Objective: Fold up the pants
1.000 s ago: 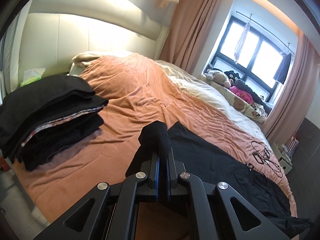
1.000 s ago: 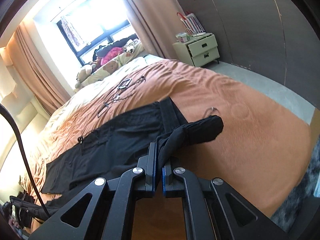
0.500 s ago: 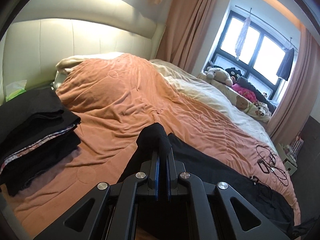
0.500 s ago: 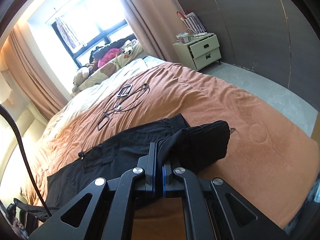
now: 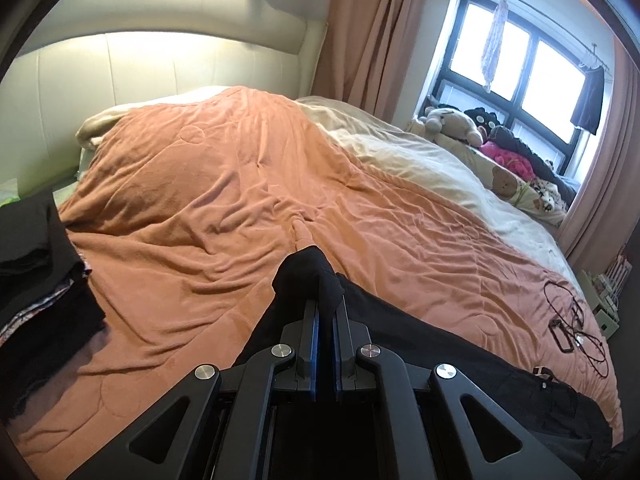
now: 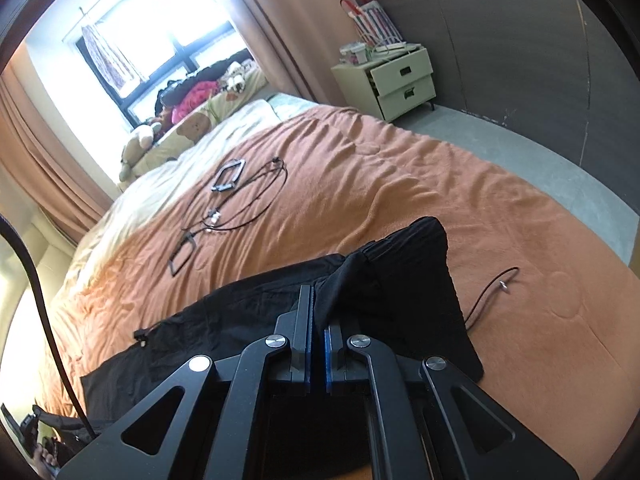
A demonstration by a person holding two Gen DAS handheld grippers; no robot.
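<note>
Black pants [image 6: 248, 312] spread across the orange blanket [image 6: 400, 184], filling the lower centre of both wrist views. Left gripper [image 5: 326, 312] clamped on a bunched corner of the cloth, raised clear of the bedding at centre frame. Right gripper [image 6: 316, 312] likewise clamped on a lifted edge, apparently the waistband end, with a flap hanging to lower right and a drawcord [image 6: 492, 292] trailing onto the blanket. Probably mid-fold, carrying one lengthwise edge over toward the other. Next move: both ends travelling together and level, then set down with edges aligned before letting go. Loose cables [image 6: 240, 204] at upper left, well apart. Folded dark stack [image 5: 36, 280] at left edge.
</note>
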